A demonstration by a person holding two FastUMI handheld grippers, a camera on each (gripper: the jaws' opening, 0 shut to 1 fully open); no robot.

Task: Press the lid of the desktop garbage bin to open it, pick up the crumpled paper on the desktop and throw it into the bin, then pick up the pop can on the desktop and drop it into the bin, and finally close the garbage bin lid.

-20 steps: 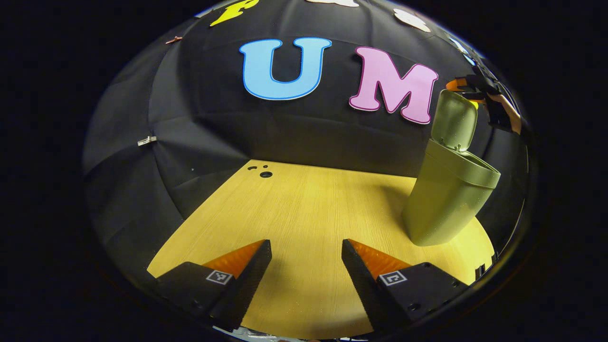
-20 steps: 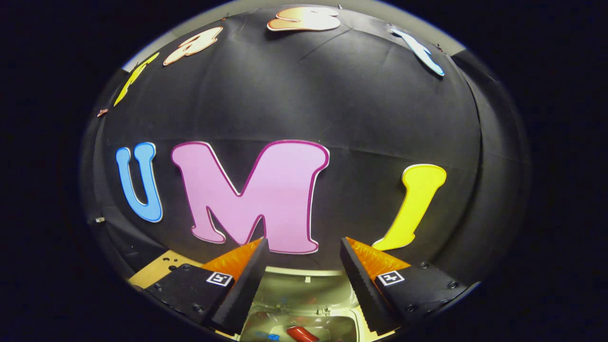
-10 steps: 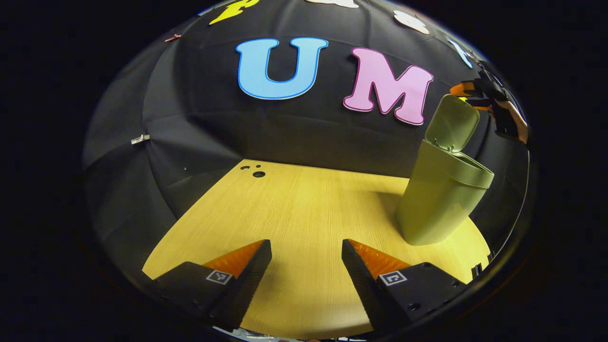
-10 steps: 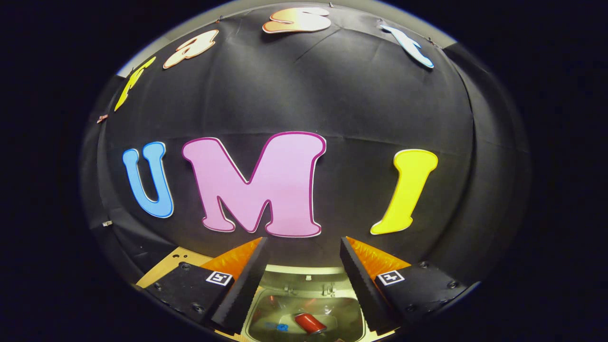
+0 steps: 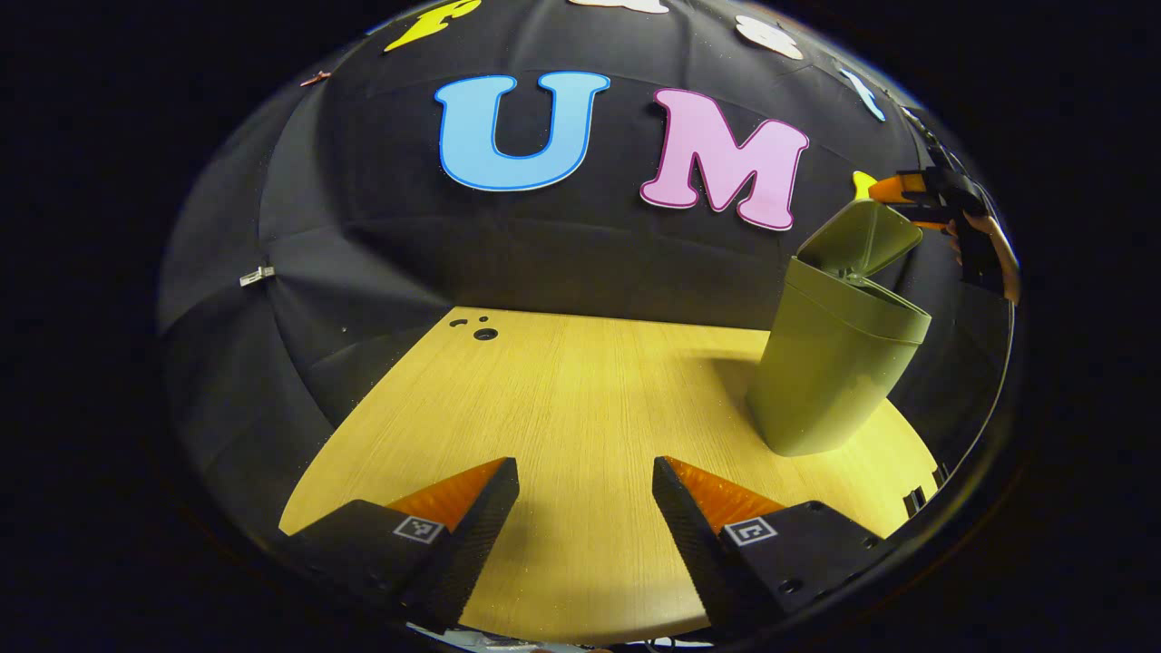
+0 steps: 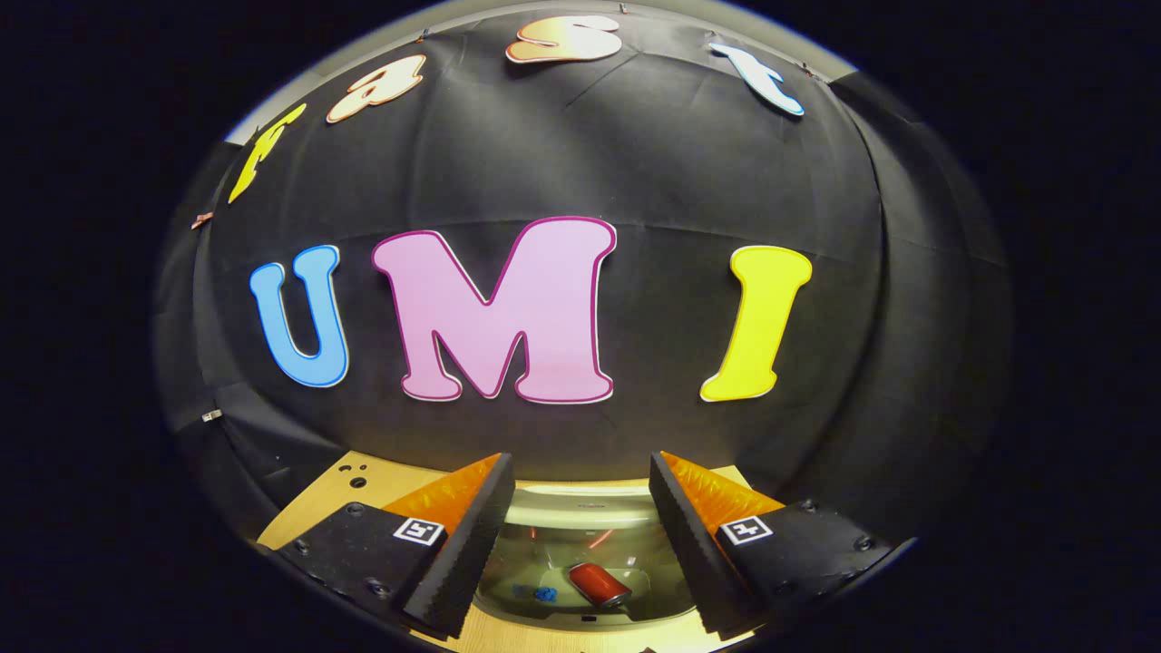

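The table (image 5: 580, 408) is seen as pale wood-grain board with a smooth, matt finish. The bin (image 5: 830, 363) and its lid (image 5: 862, 238) are seen as smooth matt plastic. Inside the bin, the can (image 6: 599, 583) is seen as glossy metal. The wall (image 6: 580, 163) is matt, creased cloth.

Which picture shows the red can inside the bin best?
The right gripper view: it looks down into the open garbage bin, where the red pop can lies at the bottom. The left gripper view shows the bin from outside, its wall hiding the can.
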